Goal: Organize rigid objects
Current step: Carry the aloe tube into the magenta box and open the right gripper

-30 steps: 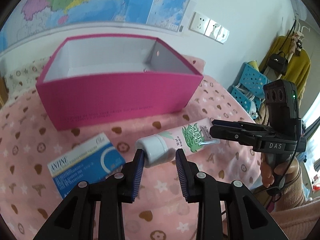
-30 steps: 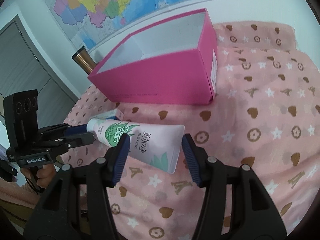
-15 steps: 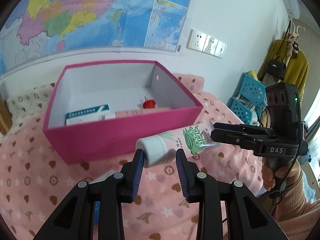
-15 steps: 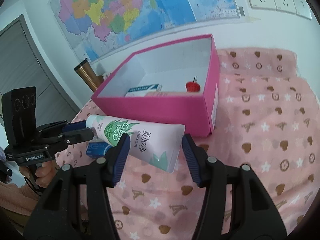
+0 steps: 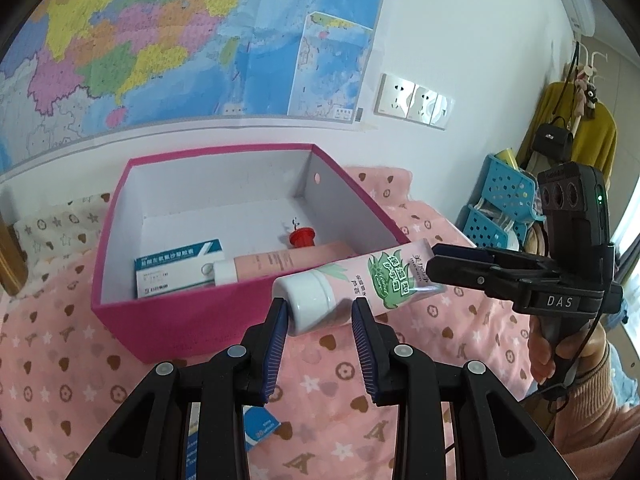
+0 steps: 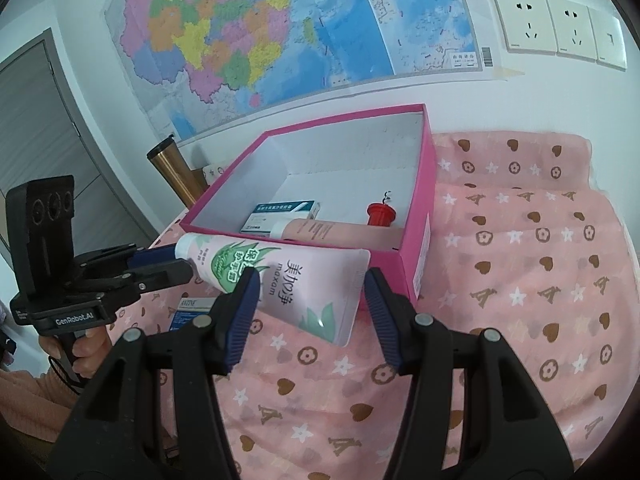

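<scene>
The left gripper (image 5: 320, 312) clamps its fingers on the white cap end of a pink tube (image 5: 352, 284), and the right gripper (image 6: 310, 284) clamps the tube's flat crimped end. The tube hangs level between them, above the pink cloth (image 6: 520, 320) and just in front of the pink box (image 5: 192, 320). Inside the box lie a blue-and-white carton (image 5: 176, 266), a second tube (image 5: 280, 262) and a small red piece (image 5: 302, 237).

Left claw (image 5: 320, 316) closed on a cap end, right claw (image 6: 310, 300) clamped on the flat end
</scene>
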Tool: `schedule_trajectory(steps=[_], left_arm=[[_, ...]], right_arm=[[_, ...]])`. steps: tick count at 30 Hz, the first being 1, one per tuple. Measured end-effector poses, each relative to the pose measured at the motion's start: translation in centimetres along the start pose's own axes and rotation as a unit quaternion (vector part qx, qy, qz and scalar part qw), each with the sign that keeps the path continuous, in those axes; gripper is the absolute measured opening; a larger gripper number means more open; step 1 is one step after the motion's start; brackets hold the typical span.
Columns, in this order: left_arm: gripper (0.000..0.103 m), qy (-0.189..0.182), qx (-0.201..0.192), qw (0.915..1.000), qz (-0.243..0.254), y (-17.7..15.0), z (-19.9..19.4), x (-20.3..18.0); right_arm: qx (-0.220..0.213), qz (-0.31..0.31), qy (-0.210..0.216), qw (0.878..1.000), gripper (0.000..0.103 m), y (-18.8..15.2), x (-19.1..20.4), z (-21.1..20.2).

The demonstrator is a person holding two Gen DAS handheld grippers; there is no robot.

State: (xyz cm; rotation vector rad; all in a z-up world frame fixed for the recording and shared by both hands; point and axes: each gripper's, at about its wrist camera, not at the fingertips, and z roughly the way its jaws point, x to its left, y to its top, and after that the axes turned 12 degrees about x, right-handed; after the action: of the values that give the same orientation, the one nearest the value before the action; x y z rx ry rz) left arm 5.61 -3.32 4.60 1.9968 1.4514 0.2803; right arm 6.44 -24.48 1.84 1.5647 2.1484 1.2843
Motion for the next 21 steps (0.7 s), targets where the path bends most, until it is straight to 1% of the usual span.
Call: schedule_trajectory(steps=[10, 18, 21], left_arm=[[0.032, 0.003, -0.005, 1.0000, 0.007, 0.9, 0.1, 0.0], [0.032, 0.008, -0.005, 0.9999, 0.007, 1.9, 0.7, 0.5], [0.032, 0.001, -0.001, 1.0000, 0.002, 2.4, 1.1, 1.0]], right_arm=[[-0.003, -0.002, -0.008, 1.000, 0.057, 0.7, -0.2, 0.1], [-0.006, -0.006, -0.014, 1.000, 0.057, 1.9, -0.5, 0.2], [-0.007, -0.009, -0.018, 1.000, 0.057, 2.4, -0.5, 0.3]])
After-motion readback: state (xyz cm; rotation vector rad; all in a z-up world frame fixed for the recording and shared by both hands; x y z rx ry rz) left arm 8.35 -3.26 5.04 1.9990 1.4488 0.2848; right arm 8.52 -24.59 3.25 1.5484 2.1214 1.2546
